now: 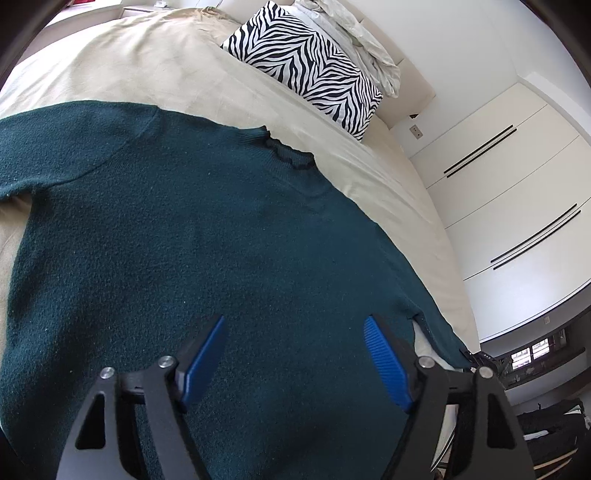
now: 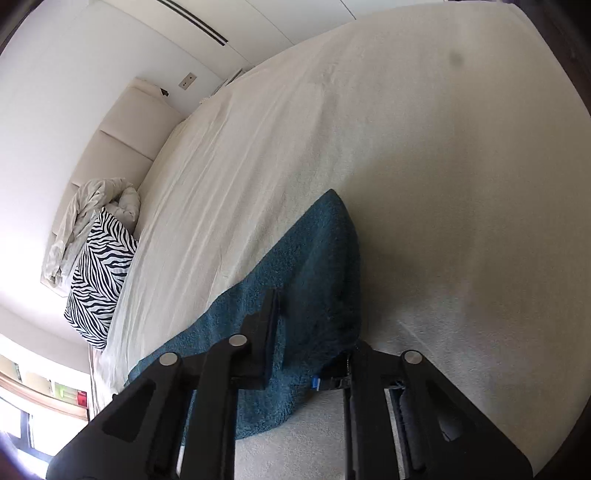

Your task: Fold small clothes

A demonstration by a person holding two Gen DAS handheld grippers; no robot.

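left tongs point(image 1: 295, 354) open over sweater point(image 1: 184, 240); right tongs point(image 2: 314, 332) pinching its edge

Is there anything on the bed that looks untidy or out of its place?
Yes: a crumpled pale blanket is bunched at the headboard behind the zebra pillow, not spread. The green sweater lies mostly flat, though its neckline looks wavy.

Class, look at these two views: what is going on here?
A person with two hand-held grippers is folding a dark green sweater spread on a bed. The right gripper is shut on a fold of the sweater. The left gripper hovers open over the sweater's body, its blue fingers gripping nothing.
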